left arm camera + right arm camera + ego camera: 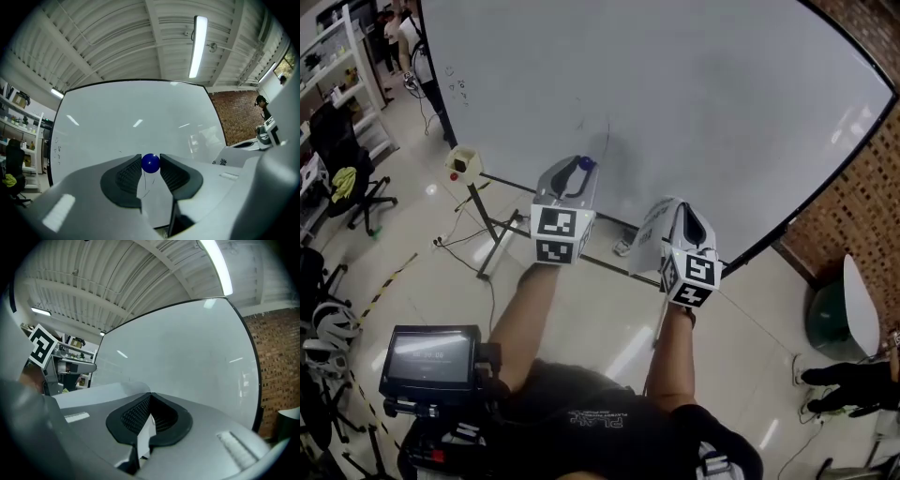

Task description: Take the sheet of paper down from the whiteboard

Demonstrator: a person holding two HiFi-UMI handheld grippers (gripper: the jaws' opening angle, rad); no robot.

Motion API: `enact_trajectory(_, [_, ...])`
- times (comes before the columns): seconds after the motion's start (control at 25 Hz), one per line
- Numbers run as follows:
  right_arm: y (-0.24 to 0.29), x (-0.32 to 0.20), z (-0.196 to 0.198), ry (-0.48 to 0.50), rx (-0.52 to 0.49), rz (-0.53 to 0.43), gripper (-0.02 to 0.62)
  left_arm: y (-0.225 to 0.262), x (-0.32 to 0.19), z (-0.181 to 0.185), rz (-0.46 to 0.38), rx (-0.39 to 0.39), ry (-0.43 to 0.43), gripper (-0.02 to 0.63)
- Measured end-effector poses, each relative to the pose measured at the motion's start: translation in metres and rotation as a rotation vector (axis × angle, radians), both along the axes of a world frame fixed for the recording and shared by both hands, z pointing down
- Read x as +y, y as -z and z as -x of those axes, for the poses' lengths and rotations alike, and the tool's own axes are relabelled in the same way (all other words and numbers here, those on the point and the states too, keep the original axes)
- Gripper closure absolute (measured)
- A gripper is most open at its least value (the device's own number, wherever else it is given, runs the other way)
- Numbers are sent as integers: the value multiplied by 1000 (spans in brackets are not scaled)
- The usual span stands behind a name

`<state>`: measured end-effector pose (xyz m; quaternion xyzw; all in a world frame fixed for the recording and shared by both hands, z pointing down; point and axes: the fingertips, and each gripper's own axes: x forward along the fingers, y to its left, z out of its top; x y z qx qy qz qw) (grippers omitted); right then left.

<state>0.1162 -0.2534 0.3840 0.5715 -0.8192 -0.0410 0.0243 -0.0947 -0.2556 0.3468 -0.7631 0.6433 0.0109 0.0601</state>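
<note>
The whiteboard [675, 94] fills the upper part of the head view, and no sheet hangs on the part I can see. My left gripper [582, 166] is held level in front of its lower edge, shut on a small blue ball magnet [150, 162], which also shows as a blue dot, the magnet [586, 163]. My right gripper [681, 208] is beside it to the right, jaws shut on the white sheet of paper [146, 434]. The sheet of paper [648, 246] hangs from that gripper's left side, away from the board.
The board's stand legs [502, 239] reach onto the floor below the grippers. A tripod with a small box [462, 163] stands left of them, and an office chair [352, 183] and shelves are further left. A screen device [429, 356] sits at lower left. The brick wall [862, 216] and a white chair [861, 305] are on the right.
</note>
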Motion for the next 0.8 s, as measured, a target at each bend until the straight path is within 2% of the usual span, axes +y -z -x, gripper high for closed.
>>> enact_trajectory(0.16, [-3, 12, 9, -39, -4, -25, 583, -6, 11, 4, -7, -29, -38, 482])
enact_trajectory(0.36, [0, 17, 27, -69, -33, -45, 583, -13, 19, 24, 3, -30, -45, 482])
enact_trajectory(0.52, [0, 20, 39, -76, -40, -43, 583, -18, 21, 35, -5, 6, -55, 482])
enact_trajectory(0.8, [7, 24, 54, -67, -46, -53, 583, -13, 27, 32, -19, -27, -54, 482])
